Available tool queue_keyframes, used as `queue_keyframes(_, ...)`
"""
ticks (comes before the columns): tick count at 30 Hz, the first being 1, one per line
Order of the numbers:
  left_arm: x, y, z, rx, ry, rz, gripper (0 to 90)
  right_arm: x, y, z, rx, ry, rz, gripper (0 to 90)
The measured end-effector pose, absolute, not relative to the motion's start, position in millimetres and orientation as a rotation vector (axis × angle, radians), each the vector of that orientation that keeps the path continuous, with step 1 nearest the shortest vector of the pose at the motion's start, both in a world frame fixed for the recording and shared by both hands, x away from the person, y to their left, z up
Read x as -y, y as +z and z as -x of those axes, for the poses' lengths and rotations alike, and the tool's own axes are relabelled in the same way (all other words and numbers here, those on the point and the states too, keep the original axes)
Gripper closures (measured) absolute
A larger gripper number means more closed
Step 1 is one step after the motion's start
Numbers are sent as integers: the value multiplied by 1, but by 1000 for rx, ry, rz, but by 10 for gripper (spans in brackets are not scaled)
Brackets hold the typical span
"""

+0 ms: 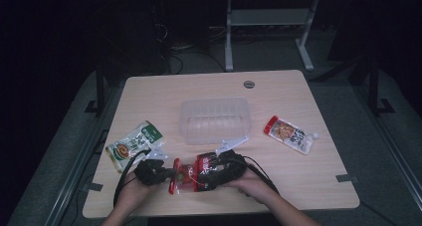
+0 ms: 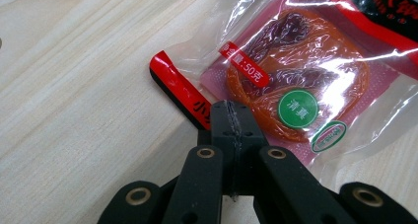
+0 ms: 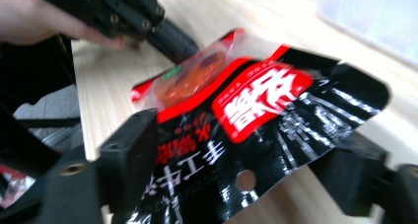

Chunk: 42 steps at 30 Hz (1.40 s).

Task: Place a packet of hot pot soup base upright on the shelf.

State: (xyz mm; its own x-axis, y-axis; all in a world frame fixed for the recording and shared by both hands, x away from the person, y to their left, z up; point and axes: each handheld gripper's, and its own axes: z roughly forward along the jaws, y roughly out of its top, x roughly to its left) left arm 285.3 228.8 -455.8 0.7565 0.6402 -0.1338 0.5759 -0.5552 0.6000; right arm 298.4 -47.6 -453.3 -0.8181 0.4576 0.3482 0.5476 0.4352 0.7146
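Red-and-black snack packet held between two hand-held grippers at the counter's near edge.

On the counter point(image 1: 298, 91), the snack packet point(image 1: 191, 173) is pinched at its clear end by the clenched left hand-held gripper point(image 2: 231, 118); the right hand-held gripper point(image 3: 236, 179) straddles its black end, jaws spread.

Pale wood table point(image 1: 278, 94) with a round grommet point(image 1: 249, 84) at the far edge, on grey carpet point(image 1: 348, 116); white desk legs point(image 1: 229, 37) beyond, cables point(image 1: 174, 56) far left, dark all around

Red-black snack packet point(image 1: 191, 173) (front table edge)
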Motion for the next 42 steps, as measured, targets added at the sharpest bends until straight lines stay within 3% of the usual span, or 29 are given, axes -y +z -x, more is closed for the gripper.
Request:
queue_keyframes(6, -229, -456, -285, -907, 130, -2312, 898, 53, -455, -293, 2567, -1326, 908, 157)
queue_keyframes(17, -228, -456, -285, -914, 136, -2312, 898, 43, -462, -289, 2544, -1339, 869, 184)
queue_keyframes(25, -228, -456, -285, -912, 134, -2313, 898, 40, -460, -289, 2523, -1390, 868, 369)
queue_keyframes(28, -228, -456, -285, -920, 132, -2303, 898, 42, -459, -291, 2518, -1413, 880, 510)
queue_keyframes(34, -228, -456, -285, -923, 131, -2302, 898, 43, -459, -293, 2548, -1402, 867, 641)
queue_keyframes(40, -227, -456, -285, -915, 133, -2311, 898, 40, -460, -295, 2628, -1380, 772, 858)
queue_keyframes(42, -227, -456, -285, -922, 126, -2299, 898, 39, -459, -295, 2646, -1382, 741, 869)
